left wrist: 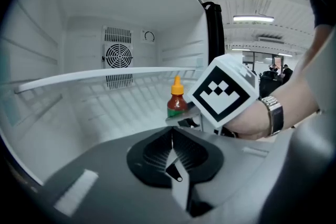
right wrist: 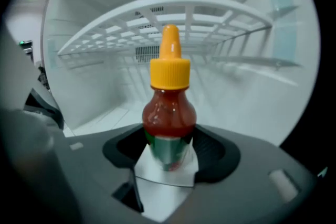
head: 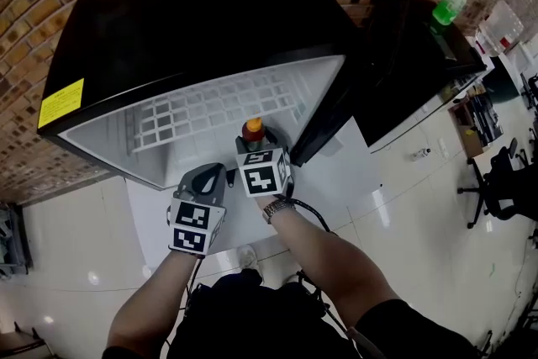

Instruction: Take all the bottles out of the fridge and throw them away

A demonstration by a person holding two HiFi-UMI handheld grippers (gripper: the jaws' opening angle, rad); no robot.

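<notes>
No legible print, even on yellow sticker (head: pixel 60 102).

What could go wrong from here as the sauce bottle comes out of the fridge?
The right gripper grips the sauce bottle low, on its label, so it might tilt or slip. Raised carelessly, its cap could strike the wire shelf above. The left gripper is shut and could not catch it.
</notes>
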